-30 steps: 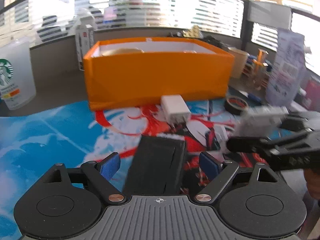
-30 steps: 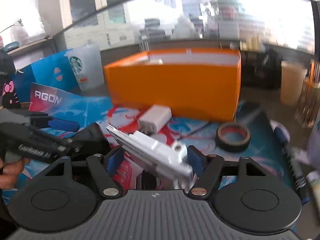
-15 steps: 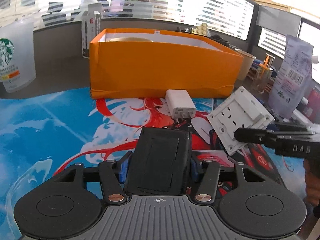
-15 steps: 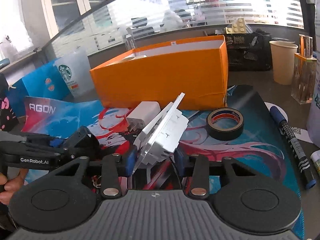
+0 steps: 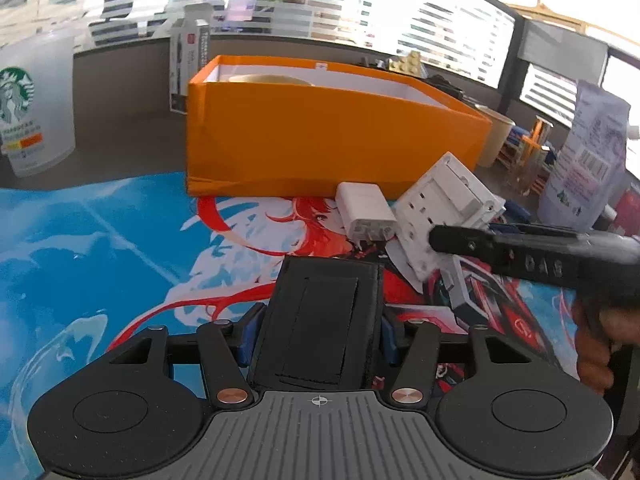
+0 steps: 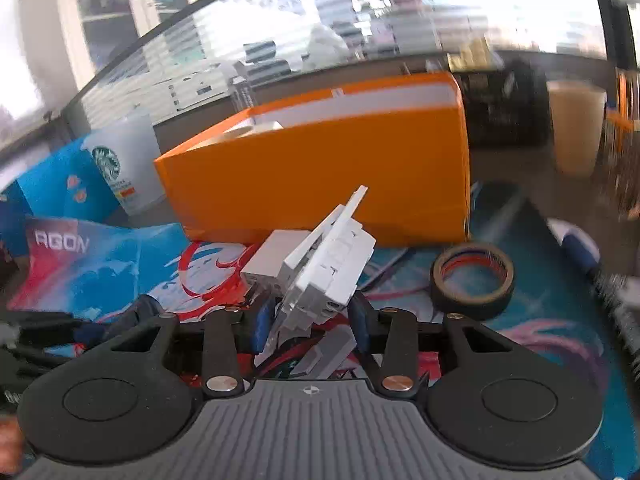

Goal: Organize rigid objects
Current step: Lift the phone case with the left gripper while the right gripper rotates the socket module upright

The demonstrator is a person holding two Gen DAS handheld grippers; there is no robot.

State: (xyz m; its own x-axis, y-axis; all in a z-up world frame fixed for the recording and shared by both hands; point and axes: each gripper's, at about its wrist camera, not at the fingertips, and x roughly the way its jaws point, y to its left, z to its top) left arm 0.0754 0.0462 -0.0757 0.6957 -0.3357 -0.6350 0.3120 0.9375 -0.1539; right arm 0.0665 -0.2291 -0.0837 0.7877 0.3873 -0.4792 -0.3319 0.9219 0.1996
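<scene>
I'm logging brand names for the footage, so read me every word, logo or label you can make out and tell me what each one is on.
"AGON": on the printed desk mat.
"DAS": on the right gripper, seen from the left wrist.
Starbucks logo, no readable words: on the frosted cup.
Barcode label on the paper bag: too small to read.
Print on the upright carton: blurred.

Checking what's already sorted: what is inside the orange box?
Inside the orange box, only the curved top of a pale yellowish round thing and white lining show; the front wall hides the rest.
</scene>
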